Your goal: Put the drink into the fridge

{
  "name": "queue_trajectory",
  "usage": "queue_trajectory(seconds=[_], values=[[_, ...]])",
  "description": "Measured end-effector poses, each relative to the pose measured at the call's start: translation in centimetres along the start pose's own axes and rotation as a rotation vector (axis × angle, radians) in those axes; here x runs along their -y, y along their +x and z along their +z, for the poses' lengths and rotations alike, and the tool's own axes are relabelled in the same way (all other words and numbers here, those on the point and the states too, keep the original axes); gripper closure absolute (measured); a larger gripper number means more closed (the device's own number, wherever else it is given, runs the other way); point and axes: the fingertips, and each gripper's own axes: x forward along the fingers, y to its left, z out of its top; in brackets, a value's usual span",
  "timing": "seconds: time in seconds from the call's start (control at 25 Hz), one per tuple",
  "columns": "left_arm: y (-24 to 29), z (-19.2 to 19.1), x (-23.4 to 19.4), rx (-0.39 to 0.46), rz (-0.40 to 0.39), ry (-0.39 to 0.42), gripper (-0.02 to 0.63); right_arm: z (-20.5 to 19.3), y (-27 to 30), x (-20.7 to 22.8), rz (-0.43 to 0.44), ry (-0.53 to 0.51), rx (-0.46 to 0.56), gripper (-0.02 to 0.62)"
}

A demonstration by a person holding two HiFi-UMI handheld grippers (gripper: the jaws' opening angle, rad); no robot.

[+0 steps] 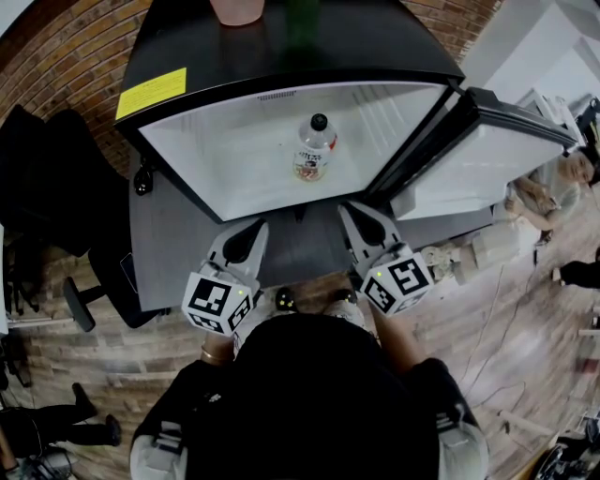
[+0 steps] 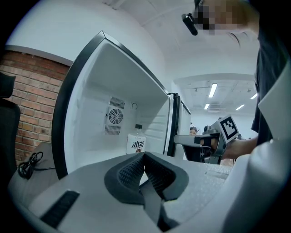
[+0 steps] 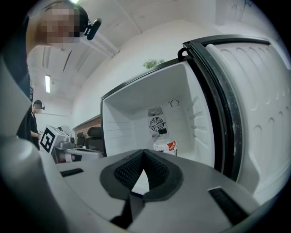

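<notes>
The drink bottle (image 1: pixel 314 148) stands upright on the white floor of the open fridge (image 1: pixel 225 178); it has a black cap and a white and red label. The left gripper view shows the bottle (image 2: pixel 136 142) at the back below the fan grille, and the right gripper view shows the bottle (image 3: pixel 164 144) there too. My left gripper (image 1: pixel 255 228) and right gripper (image 1: pixel 354 212) hang just outside the fridge mouth, both shut and empty. Their fingertips meet at the left gripper (image 2: pixel 143 154) and the right gripper (image 3: pixel 143 152).
The fridge door (image 1: pixel 487 155) stands swung open to the right. A yellow sticker (image 1: pixel 151 92) and a pink cup (image 1: pixel 239 9) sit on the black fridge top. Black office chairs (image 1: pixel 56 178) stand at the left by a brick wall. A person (image 1: pixel 562 183) sits at the far right.
</notes>
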Motion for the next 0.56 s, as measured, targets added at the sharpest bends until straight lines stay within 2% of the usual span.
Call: queue_trajectory(seconds=[0.56], values=[[-0.04, -0.34, -0.02, -0.007, -0.014, -0.003, 0.611, -0.19, -0.39, -0.18, -0.019, 0.005, 0.003, 0.598]])
